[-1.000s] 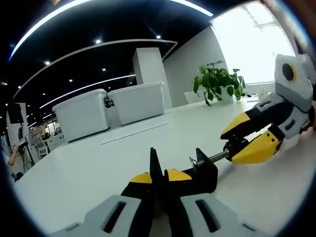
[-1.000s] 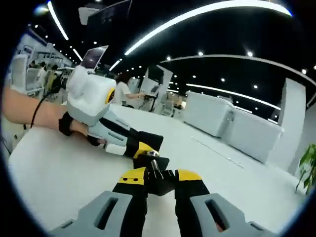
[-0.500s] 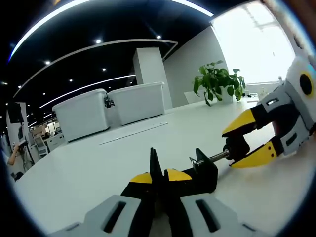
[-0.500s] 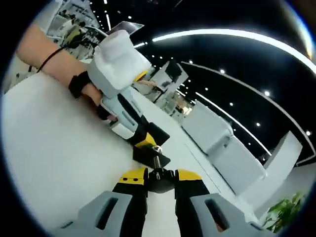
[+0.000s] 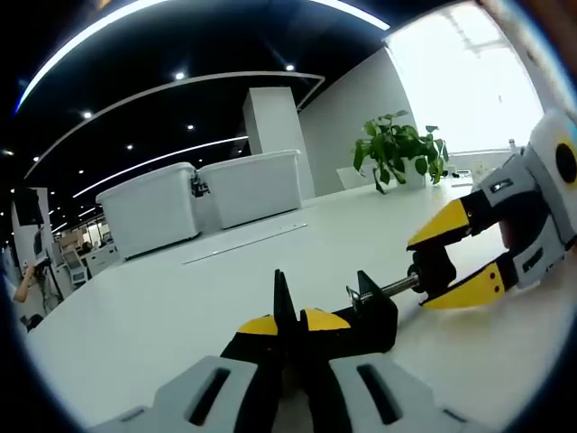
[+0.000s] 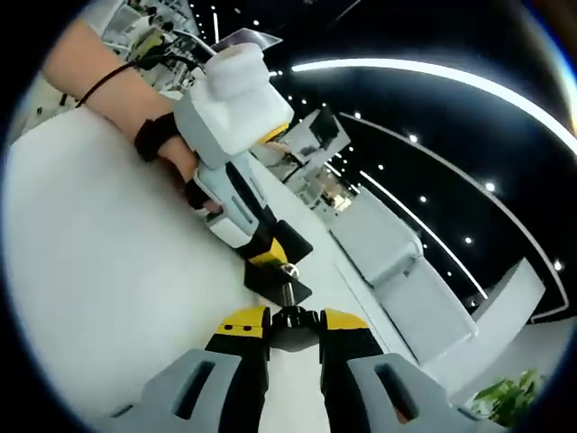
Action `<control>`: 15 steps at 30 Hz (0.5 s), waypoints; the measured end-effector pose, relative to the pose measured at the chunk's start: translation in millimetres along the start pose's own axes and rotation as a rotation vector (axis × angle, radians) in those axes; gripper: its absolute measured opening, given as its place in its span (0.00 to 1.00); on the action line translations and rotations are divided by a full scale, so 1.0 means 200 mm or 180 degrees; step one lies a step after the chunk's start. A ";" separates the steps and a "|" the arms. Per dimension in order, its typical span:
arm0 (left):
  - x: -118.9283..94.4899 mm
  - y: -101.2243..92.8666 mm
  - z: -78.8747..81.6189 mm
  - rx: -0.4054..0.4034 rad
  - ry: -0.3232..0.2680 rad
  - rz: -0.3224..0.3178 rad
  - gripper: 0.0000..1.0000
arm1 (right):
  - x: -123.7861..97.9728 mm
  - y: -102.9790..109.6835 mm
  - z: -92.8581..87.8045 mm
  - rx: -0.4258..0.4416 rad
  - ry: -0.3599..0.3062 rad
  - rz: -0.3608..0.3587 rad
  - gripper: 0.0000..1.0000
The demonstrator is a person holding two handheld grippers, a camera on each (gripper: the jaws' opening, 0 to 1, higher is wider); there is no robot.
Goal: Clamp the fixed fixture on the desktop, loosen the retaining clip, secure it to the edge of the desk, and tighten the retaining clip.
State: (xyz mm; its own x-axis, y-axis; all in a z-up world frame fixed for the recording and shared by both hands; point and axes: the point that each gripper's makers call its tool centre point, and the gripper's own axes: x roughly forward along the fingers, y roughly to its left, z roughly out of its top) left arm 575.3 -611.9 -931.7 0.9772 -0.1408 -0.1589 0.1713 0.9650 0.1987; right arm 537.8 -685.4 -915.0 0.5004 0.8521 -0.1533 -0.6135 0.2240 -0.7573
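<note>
The left gripper pinches the rigid black metal clamp; at three o'clock, the right gripper nips its small, probably slippery screw knob.

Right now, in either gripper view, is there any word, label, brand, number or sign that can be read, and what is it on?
None can be read.
Black clamp held by the left gripper: no marking shows.
Right gripper on the clamp's screw knob: no lettering shows.
White storage bins: no label shows.
Screens and fittings in the far office: too small and blurred to read.
</note>
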 end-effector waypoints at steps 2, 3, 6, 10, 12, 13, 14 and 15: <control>0.00 0.00 0.00 0.0000 0.0000 -0.0004 0.07 | 0.00 -0.01 -0.01 -0.0016 0.0009 -0.0011 0.20; 0.01 0.00 0.00 0.0000 0.0000 -0.0004 0.07 | 0.00 0.00 -0.01 -0.0027 0.0012 -0.0014 0.20; 0.01 0.00 0.00 0.0001 -0.0001 -0.0006 0.07 | 0.02 0.00 -0.01 -0.0065 0.0015 -0.0025 0.21; 0.00 0.00 0.00 0.0002 -0.0001 -0.0005 0.07 | 0.00 0.00 -0.01 -0.0232 0.0035 -0.0077 0.21; 0.00 0.00 0.00 0.0002 -0.0001 -0.0006 0.07 | 0.00 0.00 0.00 -0.0235 0.0044 -0.0079 0.21; 0.00 -0.01 0.00 0.0001 -0.0001 -0.0005 0.07 | 0.00 0.00 0.00 -0.0234 0.0046 -0.0082 0.21; -0.01 -0.01 0.00 0.0001 -0.0001 -0.0005 0.07 | 0.00 0.00 0.00 -0.0237 0.0049 -0.0086 0.21; -0.01 -0.01 0.00 0.0000 -0.0001 -0.0005 0.07 | 0.00 0.00 0.00 -0.0241 0.0053 -0.0091 0.21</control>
State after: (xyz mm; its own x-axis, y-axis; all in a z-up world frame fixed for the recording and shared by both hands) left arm 572.8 -613.1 -932.6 0.9770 -0.1424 -0.1588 0.1729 0.9647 0.1985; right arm 537.4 -686.2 -915.8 0.5275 0.8378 -0.1410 -0.5511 0.2110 -0.8073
